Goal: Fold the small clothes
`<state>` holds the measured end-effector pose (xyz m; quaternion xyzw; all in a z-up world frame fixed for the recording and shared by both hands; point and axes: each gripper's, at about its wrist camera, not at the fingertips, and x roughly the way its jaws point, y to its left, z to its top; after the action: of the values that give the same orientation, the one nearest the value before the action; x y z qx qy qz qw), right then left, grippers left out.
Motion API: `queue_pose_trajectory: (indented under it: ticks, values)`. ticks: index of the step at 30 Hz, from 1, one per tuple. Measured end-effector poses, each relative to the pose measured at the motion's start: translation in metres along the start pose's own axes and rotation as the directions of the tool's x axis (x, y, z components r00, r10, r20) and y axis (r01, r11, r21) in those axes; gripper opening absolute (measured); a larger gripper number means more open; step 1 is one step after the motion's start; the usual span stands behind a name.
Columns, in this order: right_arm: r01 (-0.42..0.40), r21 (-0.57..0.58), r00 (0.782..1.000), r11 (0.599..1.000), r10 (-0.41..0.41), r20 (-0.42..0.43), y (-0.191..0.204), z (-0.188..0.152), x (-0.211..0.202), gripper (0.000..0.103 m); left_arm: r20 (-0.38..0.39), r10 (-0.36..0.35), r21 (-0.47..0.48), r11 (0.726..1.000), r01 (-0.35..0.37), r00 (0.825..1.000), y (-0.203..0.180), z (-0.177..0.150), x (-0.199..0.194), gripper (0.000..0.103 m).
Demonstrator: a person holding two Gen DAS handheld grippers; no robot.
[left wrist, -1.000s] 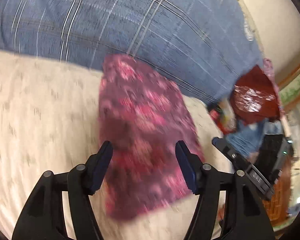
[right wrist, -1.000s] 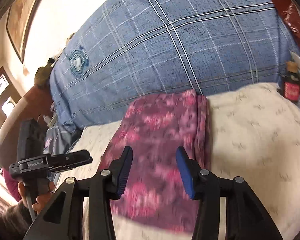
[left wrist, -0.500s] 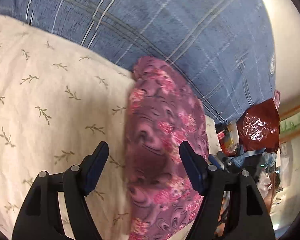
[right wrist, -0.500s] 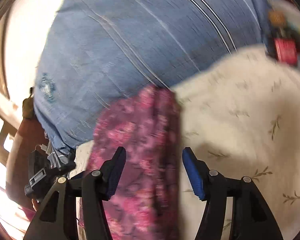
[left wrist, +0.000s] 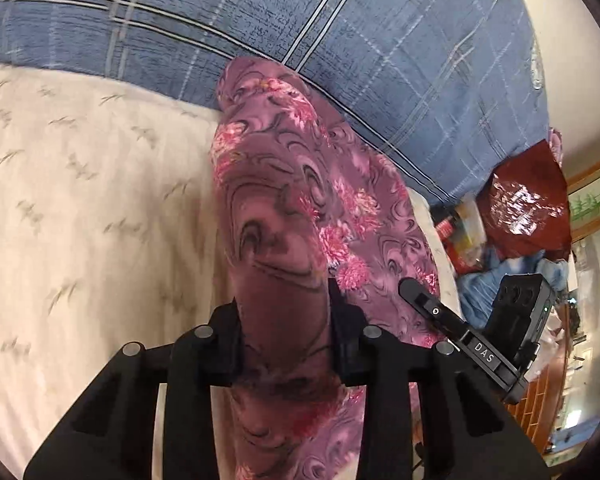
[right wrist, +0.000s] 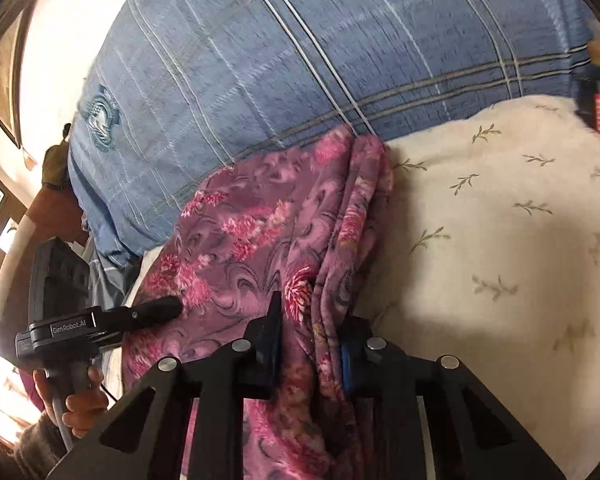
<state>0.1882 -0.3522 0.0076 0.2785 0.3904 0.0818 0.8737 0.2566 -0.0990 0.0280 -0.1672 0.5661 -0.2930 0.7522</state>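
- Left gripper [left wrist: 286, 320]: jaws have just been closing and now pinch a bunched edge of the purple floral garment [left wrist: 300, 184].
- Right gripper [right wrist: 310, 344]: likewise closing, clamped on the garment's folded edge.
- Beyond the jaws the garment lies on a cream sheet [right wrist: 500, 240], reaching a blue plaid pillow [right wrist: 300, 60].

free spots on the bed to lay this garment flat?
Bare cream sheet between the purple floral garment and the bed's far side, below the blue plaid blanket. Crowded beyond the garment's other side: red bag, clutter.
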Motion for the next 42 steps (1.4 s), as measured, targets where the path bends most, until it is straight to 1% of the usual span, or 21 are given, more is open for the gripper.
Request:
queue_pose_trajectory:
  ticks: [3, 5, 10, 12, 13, 14, 15, 16, 17, 18, 19, 21, 23, 26, 29, 31, 33, 34, 35, 36, 42]
  values:
    - [-0.031, -0.026, 0.999, 0.999, 0.032, 0.020, 0.031, -0.017, -0.026, 0.022, 0.021, 0.046, 0.045, 0.998, -0.046, 0.999, -0.006, -0.022, -0.028, 0.031]
    - [-0.054, -0.064, 0.998, 0.996, 0.055, 0.017, 0.054, -0.032, -0.043, 0.022, 0.039, 0.037, 0.050, 0.998, -0.039, 0.999, 0.000, -0.041, -0.055, 0.031]
    - [-0.188, -0.054, 0.982, 0.981, 0.187, -0.012, 0.083, -0.096, -0.077, 0.025, 0.058, 0.035, 0.083, 0.996, -0.040, 0.998, 0.029, -0.107, -0.117, 0.034]
    - [-0.223, -0.043, 0.974, 0.974, 0.220, -0.055, 0.088, -0.132, -0.074, 0.027, 0.056, 0.065, 0.069, 0.995, -0.069, 0.996, 0.048, -0.138, -0.121, 0.038]
    - [-0.211, -0.041, 0.975, 0.977, 0.207, -0.082, 0.090, -0.146, -0.068, 0.028, 0.039, 0.097, 0.065, 0.993, -0.100, 0.994, 0.058, -0.149, -0.117, 0.040]
    - [-0.171, -0.038, 0.979, 0.985, 0.165, -0.120, 0.087, -0.162, -0.059, 0.028, 0.004, 0.164, 0.065, 0.984, -0.164, 0.986, 0.071, -0.161, -0.105, 0.042]
    - [-0.105, -0.042, 0.982, 0.994, 0.097, -0.164, 0.083, -0.177, -0.048, 0.032, -0.024, 0.197, 0.062, 0.979, -0.196, 0.980, 0.084, -0.171, -0.096, 0.050]
    - [-0.096, -0.027, 0.984, 0.995, 0.091, -0.154, 0.077, -0.186, -0.046, 0.035, -0.002, 0.161, 0.041, 0.986, -0.161, 0.987, 0.092, -0.175, -0.098, 0.052]
    - [-0.102, -0.008, 0.987, 0.995, 0.100, -0.129, 0.075, -0.187, -0.051, 0.037, 0.009, 0.127, 0.003, 0.992, -0.127, 0.992, 0.098, -0.175, -0.106, 0.052]
    - [-0.088, 0.016, 0.988, 0.996, 0.089, -0.123, 0.075, -0.184, -0.056, 0.043, 0.010, 0.128, -0.011, 0.992, -0.128, 0.992, 0.098, -0.173, -0.113, 0.052]
    - [-0.076, 0.023, 0.990, 0.997, 0.078, -0.119, 0.074, -0.181, -0.061, 0.044, 0.040, 0.154, 0.008, 0.988, -0.154, 0.987, 0.094, -0.169, -0.123, 0.052]
    - [-0.009, 0.008, 0.998, 1.000, 0.010, -0.065, 0.076, -0.169, -0.077, 0.044, 0.137, 0.213, 0.065, 0.972, -0.224, 0.967, 0.081, -0.162, -0.141, 0.051]
    - [0.033, -0.017, 0.999, 0.999, -0.033, 0.005, 0.084, -0.155, -0.088, 0.043, 0.214, 0.228, 0.106, 0.961, -0.254, 0.950, 0.065, -0.151, -0.149, 0.052]
    - [0.011, -0.125, 0.998, 0.992, -0.002, 0.071, 0.113, -0.133, -0.085, 0.040, 0.229, 0.236, 0.157, 0.948, -0.275, 0.944, 0.043, -0.122, -0.130, 0.052]
    - [0.033, -0.239, 0.997, 0.970, -0.017, 0.069, 0.137, -0.122, -0.061, 0.038, 0.230, 0.302, 0.191, 0.918, -0.347, 0.925, 0.036, -0.100, -0.100, 0.052]
    - [0.034, -0.254, 0.998, 0.967, -0.022, 0.051, 0.136, -0.118, -0.044, 0.037, 0.212, 0.338, 0.193, 0.905, -0.379, 0.917, 0.039, -0.087, -0.080, 0.052]
    - [0.096, -0.252, 0.995, 0.963, -0.096, 0.015, 0.122, -0.116, -0.016, 0.036, 0.186, 0.376, 0.171, 0.897, -0.407, 0.908, 0.050, -0.074, -0.060, 0.055]
    - [0.107, -0.247, 0.993, 0.963, -0.115, -0.016, 0.118, -0.121, -0.008, 0.035, 0.158, 0.379, 0.158, 0.902, -0.403, 0.912, 0.057, -0.068, -0.049, 0.064]
    - [0.091, -0.235, 0.995, 0.968, -0.099, -0.022, 0.110, -0.122, 0.000, 0.035, 0.109, 0.375, 0.118, 0.915, -0.387, 0.921, 0.069, -0.062, -0.037, 0.068]
    - [0.084, -0.236, 0.996, 0.968, -0.088, -0.004, 0.107, -0.122, -0.003, 0.035, 0.094, 0.351, 0.085, 0.929, -0.359, 0.932, 0.077, -0.060, -0.034, 0.074]
    - [0.085, -0.221, 0.994, 0.972, -0.098, -0.047, 0.115, -0.115, -0.011, 0.035, 0.102, 0.287, 0.060, 0.954, -0.294, 0.952, 0.080, -0.059, -0.060, 0.072]
